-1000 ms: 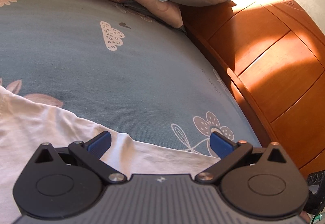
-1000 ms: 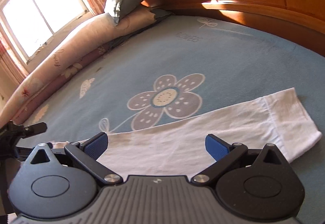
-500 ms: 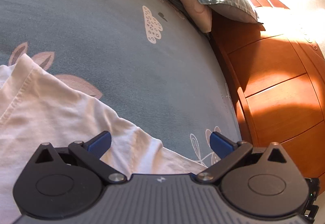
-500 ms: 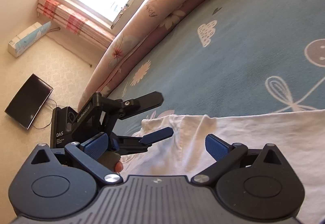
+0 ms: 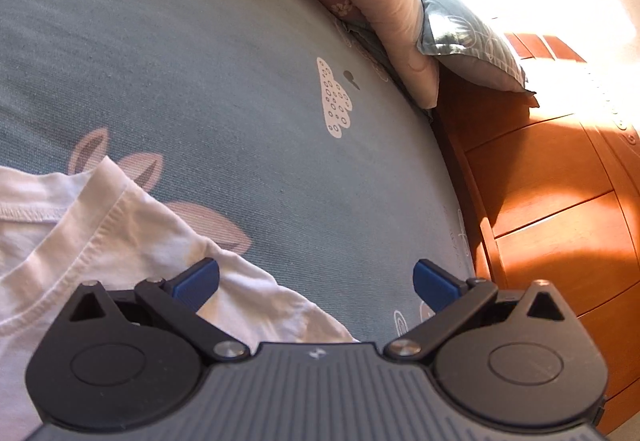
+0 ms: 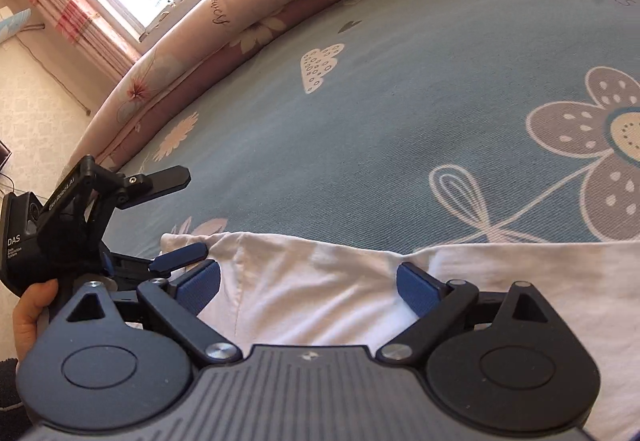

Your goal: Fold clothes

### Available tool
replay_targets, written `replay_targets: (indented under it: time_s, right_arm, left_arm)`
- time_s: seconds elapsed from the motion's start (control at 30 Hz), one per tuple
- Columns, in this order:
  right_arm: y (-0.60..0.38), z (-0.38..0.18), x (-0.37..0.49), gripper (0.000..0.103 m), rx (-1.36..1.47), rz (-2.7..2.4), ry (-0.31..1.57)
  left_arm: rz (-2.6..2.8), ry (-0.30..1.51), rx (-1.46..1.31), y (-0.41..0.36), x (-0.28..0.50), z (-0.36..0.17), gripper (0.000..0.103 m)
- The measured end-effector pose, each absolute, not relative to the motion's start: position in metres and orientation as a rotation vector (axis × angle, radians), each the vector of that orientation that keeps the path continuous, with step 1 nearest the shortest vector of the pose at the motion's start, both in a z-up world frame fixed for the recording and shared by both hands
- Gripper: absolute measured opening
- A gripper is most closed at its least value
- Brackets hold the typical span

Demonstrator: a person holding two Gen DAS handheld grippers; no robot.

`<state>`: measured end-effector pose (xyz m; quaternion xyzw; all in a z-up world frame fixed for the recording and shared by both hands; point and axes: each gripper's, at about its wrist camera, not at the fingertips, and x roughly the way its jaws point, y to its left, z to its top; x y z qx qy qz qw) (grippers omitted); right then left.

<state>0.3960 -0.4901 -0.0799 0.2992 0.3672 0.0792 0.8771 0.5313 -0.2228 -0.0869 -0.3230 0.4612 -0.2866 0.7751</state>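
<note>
Now the white T-shirt [image 6: 320, 289] lies spread on the blue flowered bedsheet [image 5: 240, 89], neckline toward the far side, and both cameras look at its collar end. A second ago the right gripper [image 6: 308, 283] looked along a sleeve toward the headboard; it has since swung round and come to hang over the shoulder seam, fingers wide apart, gripping nothing. The left gripper [image 5: 316, 283] has likewise drifted from the plain hem-side cloth to the ribbed collar [image 5: 100, 225], jaws just as wide and empty — one blue pad [image 5: 196, 279] over the fabric, the other over bare sheet. From the right view its fingertip seems to touch the shirt's corner, though the angle is poor. Both tools gathering at the shoulders suggests a grasp there for a fold — the shirt shows no fold in view.
</note>
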Motion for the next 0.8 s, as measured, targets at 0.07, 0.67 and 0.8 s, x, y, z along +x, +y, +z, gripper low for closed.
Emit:
replay_targets:
  time_s: [0.07, 0.67, 0.8]
  right_arm:
    - [-0.497, -0.071, 0.387, 0.101, 0.648, 0.228, 0.731]
    - [-0.563, -0.088, 0.316, 0.103, 0.704, -0.047, 0.575]
    - [-0.584, -0.103, 0.297, 0.103, 0.785, -0.103, 0.569]
  left_arm:
    - [-0.694, 0.991, -0.701, -0.229, 0.523, -0.080, 0.102]
    - [-0.805, 0.979, -0.627, -0.271, 0.498, -0.075, 0.102]
    - [-0.726, 0.959, -0.580, -0.277, 0.495, -0.083, 0.101]
